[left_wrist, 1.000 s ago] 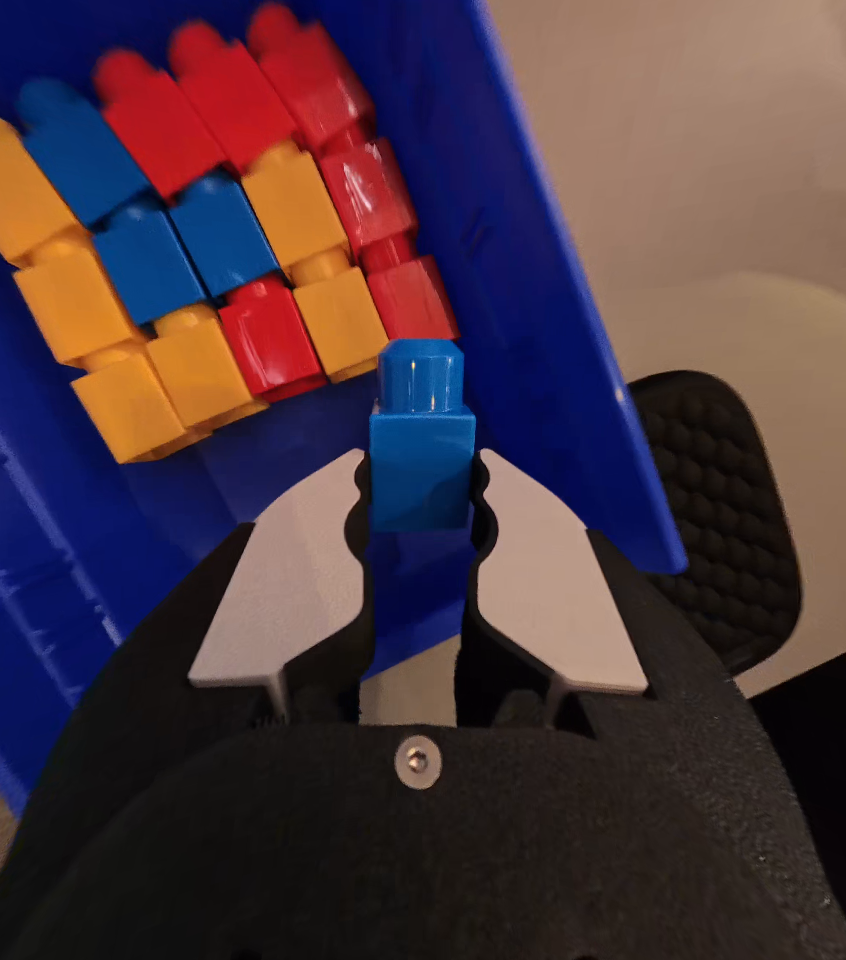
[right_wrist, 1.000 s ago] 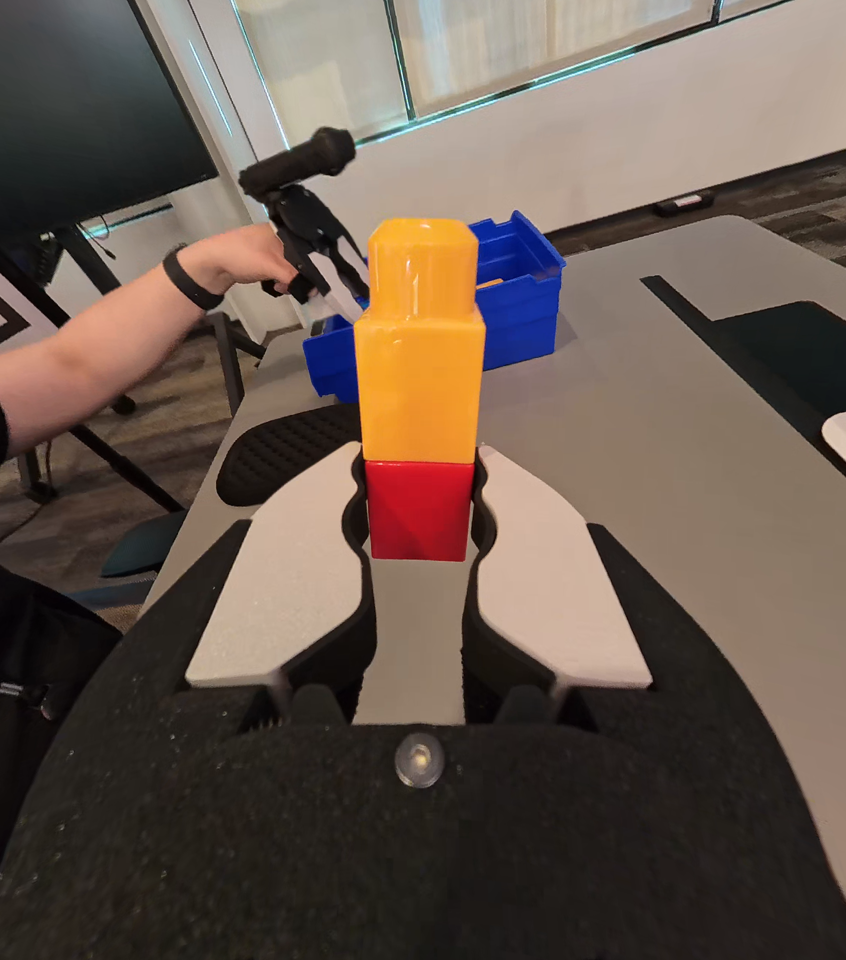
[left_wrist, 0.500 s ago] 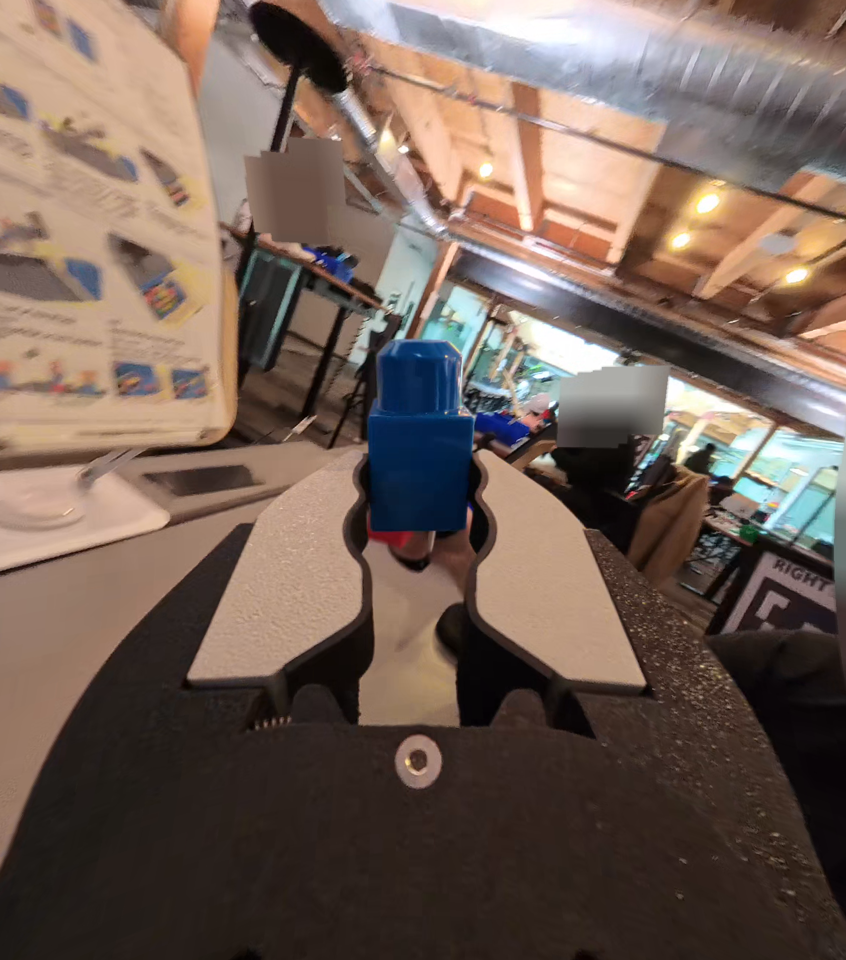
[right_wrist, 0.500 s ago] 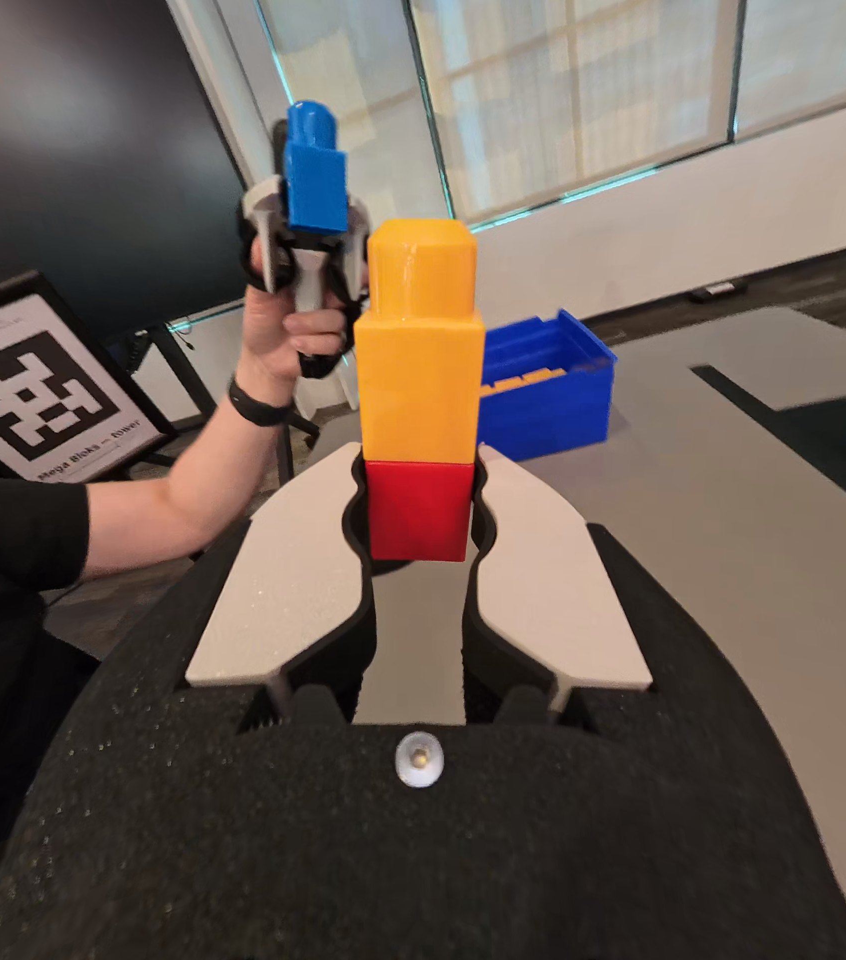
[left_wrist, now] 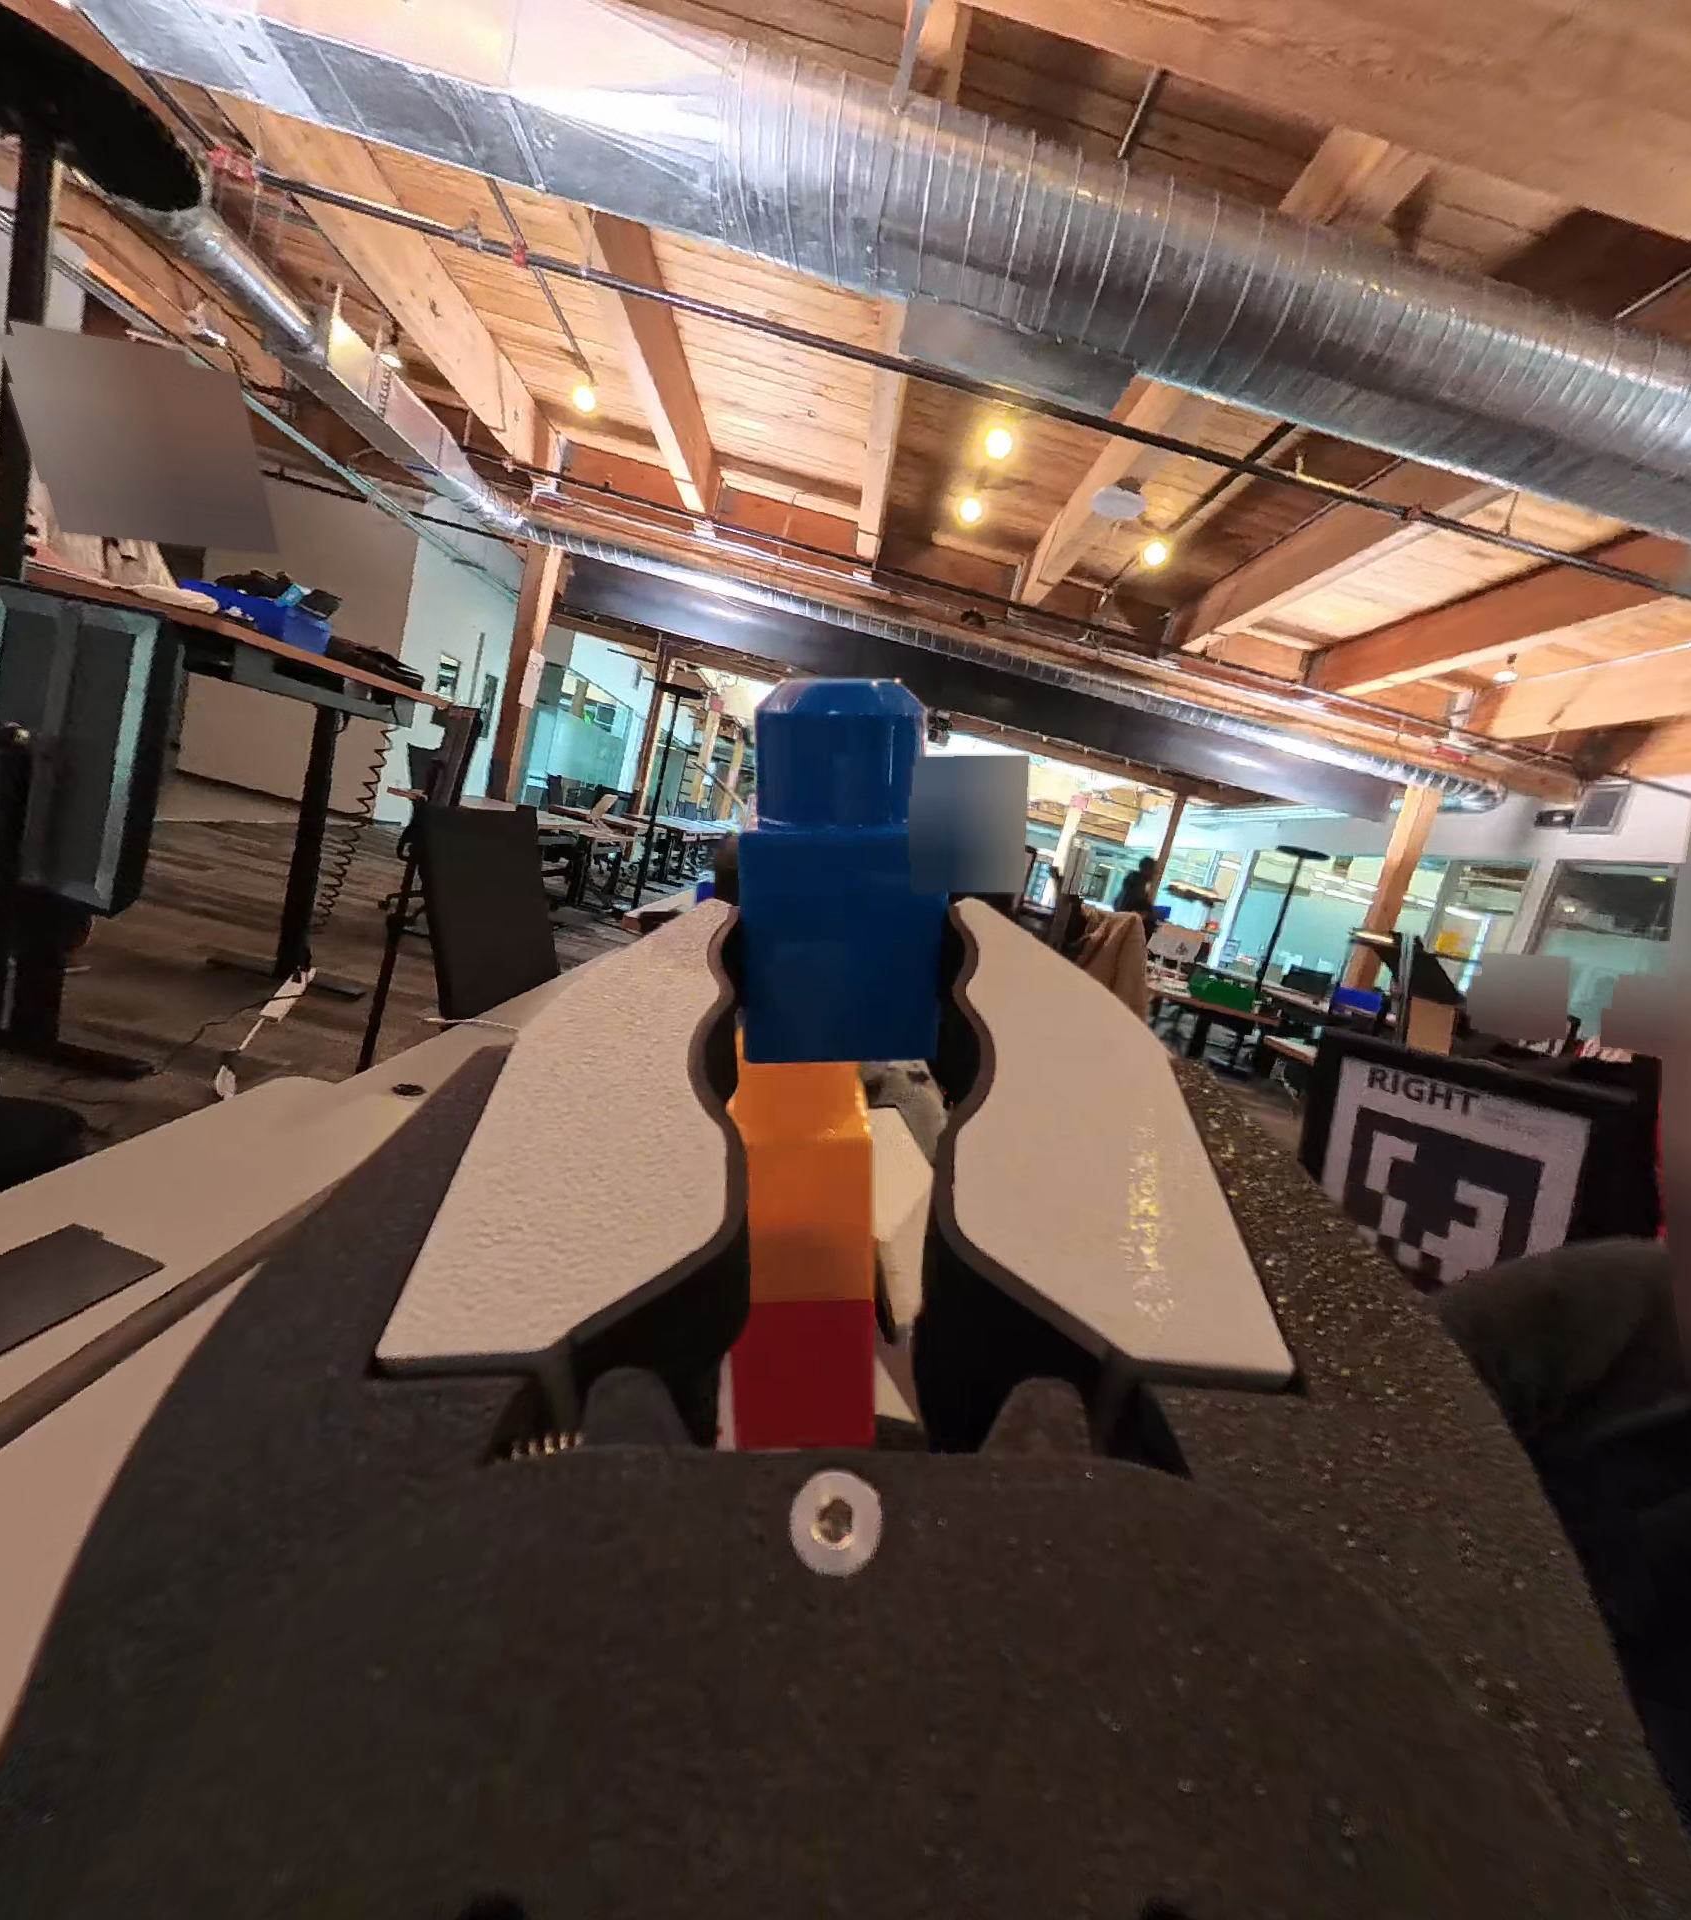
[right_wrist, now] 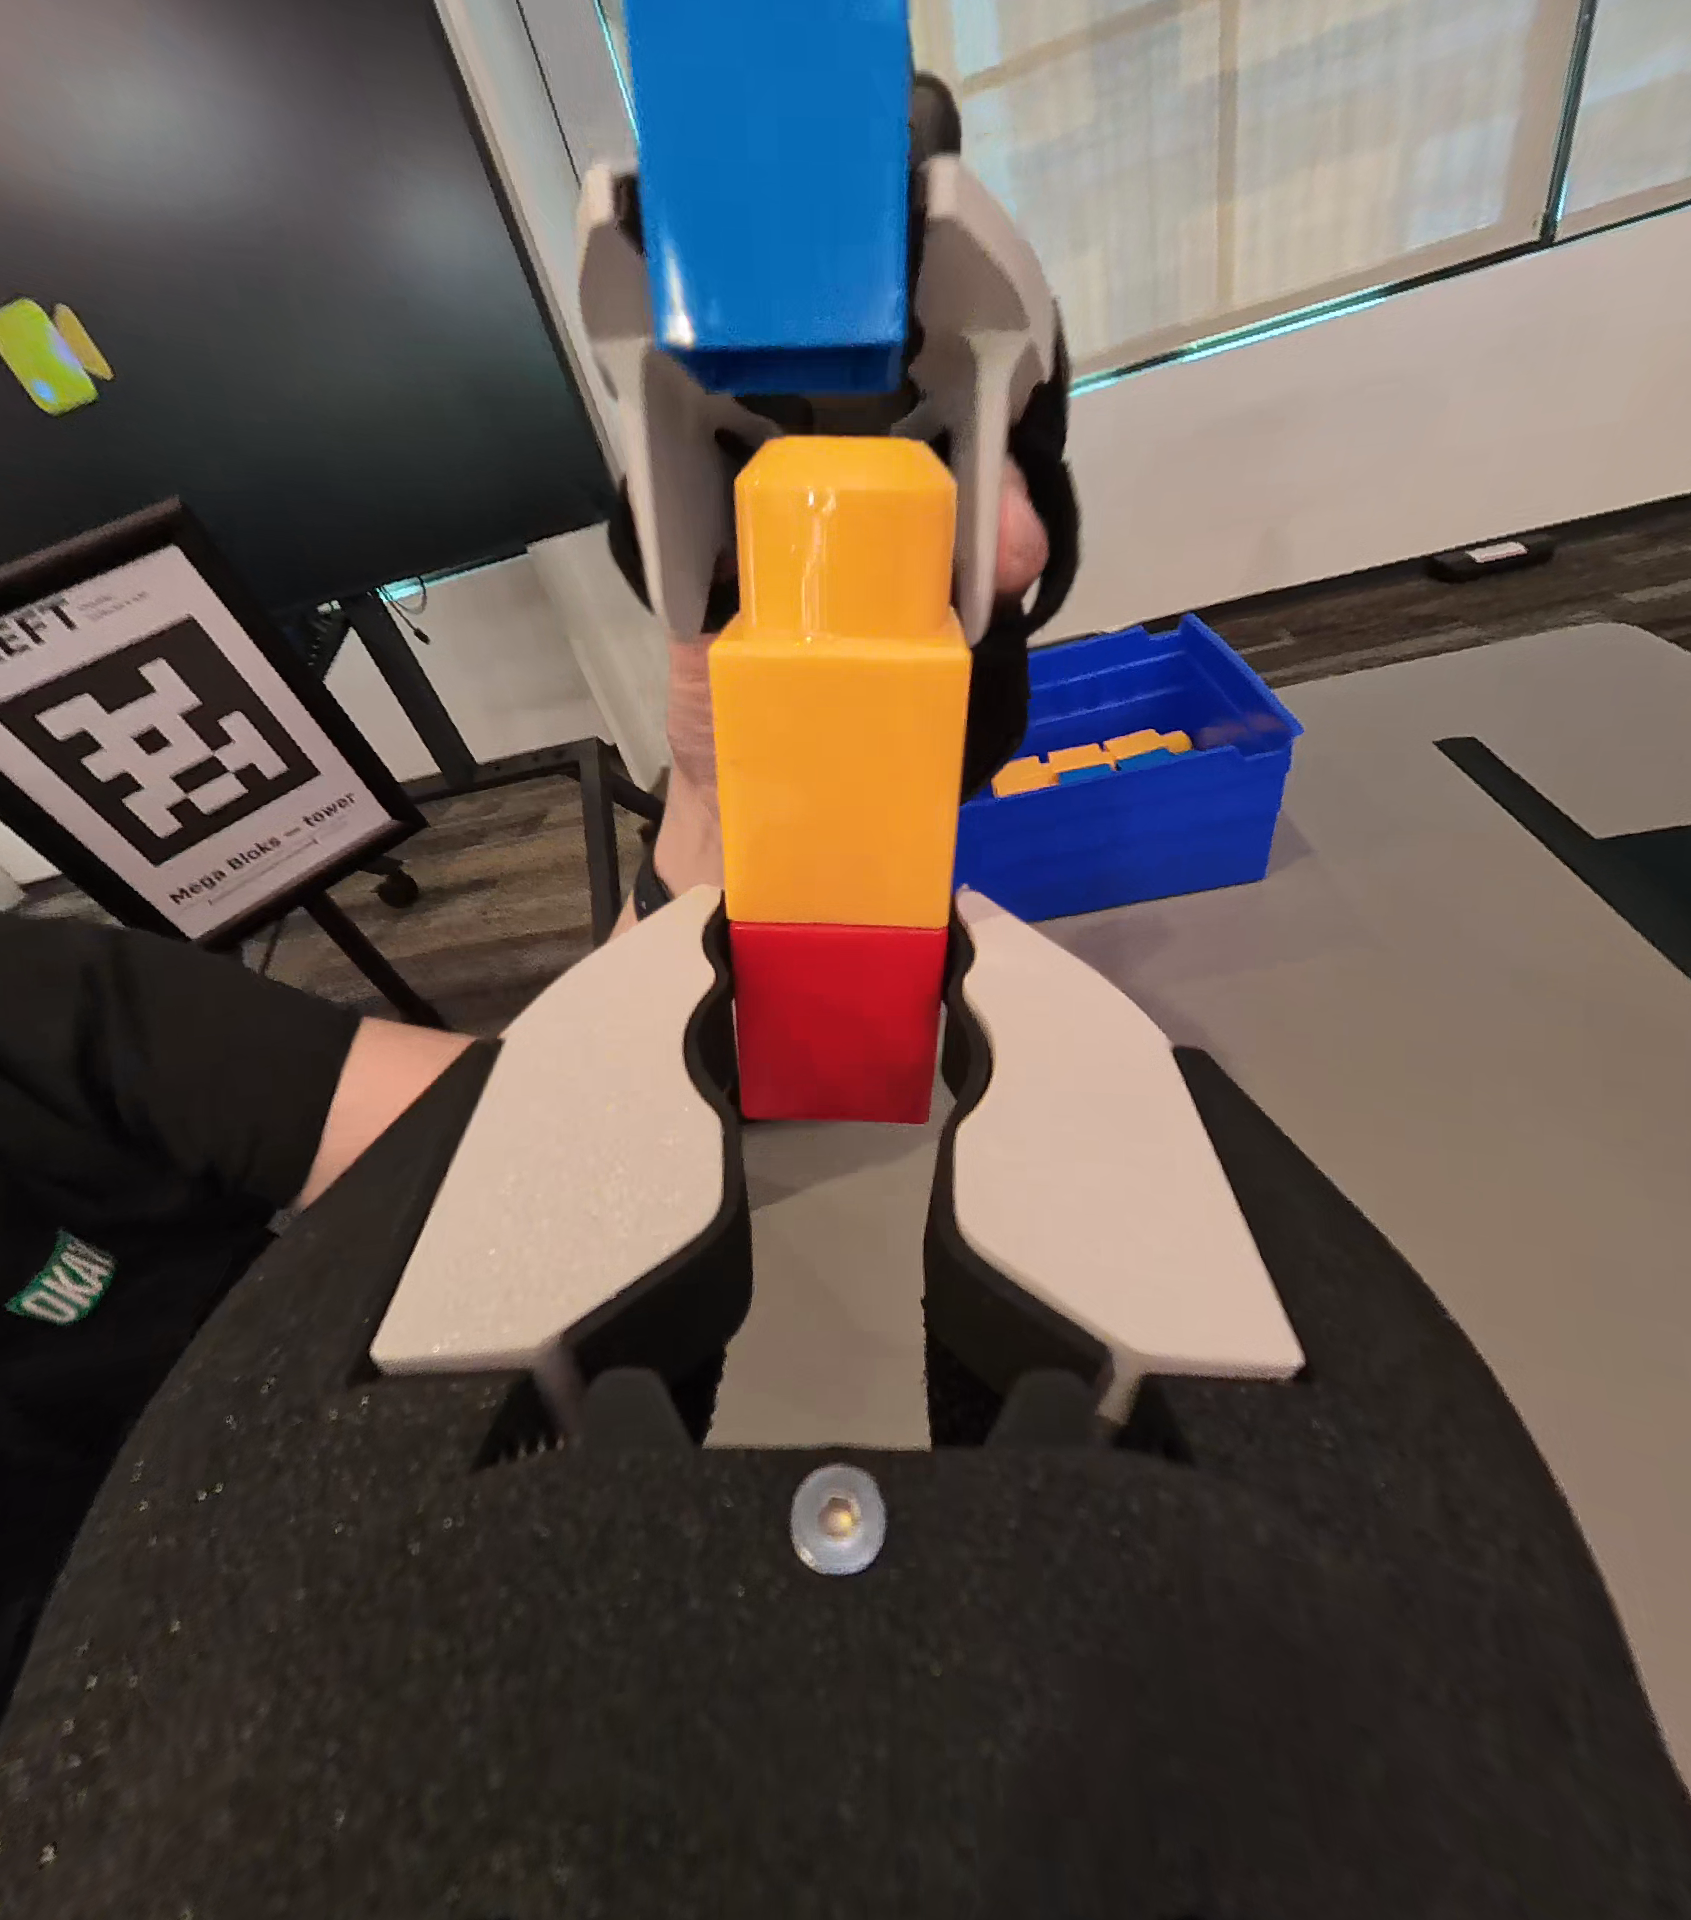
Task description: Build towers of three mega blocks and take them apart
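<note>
Blue block [left_wrist: 836,925]: left wrist view, clamped in the left tongs [left_wrist: 836,961], right above the yellow block [left_wrist: 805,1195] and red block [left_wrist: 805,1371].
Red block, right wrist view: pinched by the right tongs [right_wrist: 836,1023] over the grey tabletop [right_wrist: 1443,1091], yellow block on top, blue block just above its stud.
Blue bin [right_wrist: 1132,769]: behind, on the tabletop.

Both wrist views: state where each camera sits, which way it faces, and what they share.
Left wrist view: on the left gripper, facing across the office, up toward the ceiling; its fingers clamp the blue block.
Right wrist view: on the right gripper, facing the bin and window; a sleeve and forearm show.
Shared: blue block above yellow block on red block.
</note>
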A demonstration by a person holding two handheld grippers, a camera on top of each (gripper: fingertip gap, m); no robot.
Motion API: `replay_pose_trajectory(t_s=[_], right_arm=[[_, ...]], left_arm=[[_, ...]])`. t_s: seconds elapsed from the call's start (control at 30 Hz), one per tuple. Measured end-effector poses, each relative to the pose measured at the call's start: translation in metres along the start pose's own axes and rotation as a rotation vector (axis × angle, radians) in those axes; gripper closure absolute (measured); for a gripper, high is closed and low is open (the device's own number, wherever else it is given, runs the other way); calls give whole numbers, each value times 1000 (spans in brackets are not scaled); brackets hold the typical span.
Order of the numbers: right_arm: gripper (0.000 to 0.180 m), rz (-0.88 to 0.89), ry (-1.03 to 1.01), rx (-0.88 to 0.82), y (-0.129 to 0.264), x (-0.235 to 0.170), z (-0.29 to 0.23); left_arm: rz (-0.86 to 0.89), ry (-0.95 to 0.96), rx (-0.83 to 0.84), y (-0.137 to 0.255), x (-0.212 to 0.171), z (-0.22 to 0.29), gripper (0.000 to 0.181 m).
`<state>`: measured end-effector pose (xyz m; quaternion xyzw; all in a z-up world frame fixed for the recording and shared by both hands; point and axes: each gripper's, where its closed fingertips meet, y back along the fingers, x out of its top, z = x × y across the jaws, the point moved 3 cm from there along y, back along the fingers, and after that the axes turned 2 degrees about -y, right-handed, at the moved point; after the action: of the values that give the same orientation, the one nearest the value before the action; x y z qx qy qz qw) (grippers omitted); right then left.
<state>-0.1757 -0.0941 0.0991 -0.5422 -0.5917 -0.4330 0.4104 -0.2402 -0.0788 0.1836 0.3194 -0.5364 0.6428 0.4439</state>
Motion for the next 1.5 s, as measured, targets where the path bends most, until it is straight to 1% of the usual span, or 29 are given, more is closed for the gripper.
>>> replay_pose_trajectory(t_s=[0.1,0.17,0.23,0.47,0.6,0.97,1.07,1.33,1.5], right_arm=[[144,-41,47,30,-1,-8,1],[144,-35,28,32,-3,-9,5],[144,-30,30,34,-4,-9,5],[144,-31,32,45,-9,-13,1],[144,-50,37,41,-14,-15,0],[144,-24,45,40,-12,-13,2],[144,8,26,58,-10,-9,1],[144,35,18,65,-7,-7,3],[144,-1,32,45,-2,-10,6]], left_arm=[[-25,-13,59,0,-2,-6,145],[-67,-40,119,1,-7,-10,145],[-100,-45,142,3,-11,-10,145],[-90,-18,147,9,-16,-8,145],[-63,20,103,6,-16,-5,145],[-106,28,66,-2,-27,-4,145],[-135,27,56,-5,-32,-4,145],[-161,24,76,-7,-36,-7,145],[-223,5,88,-6,-41,-8,145]])
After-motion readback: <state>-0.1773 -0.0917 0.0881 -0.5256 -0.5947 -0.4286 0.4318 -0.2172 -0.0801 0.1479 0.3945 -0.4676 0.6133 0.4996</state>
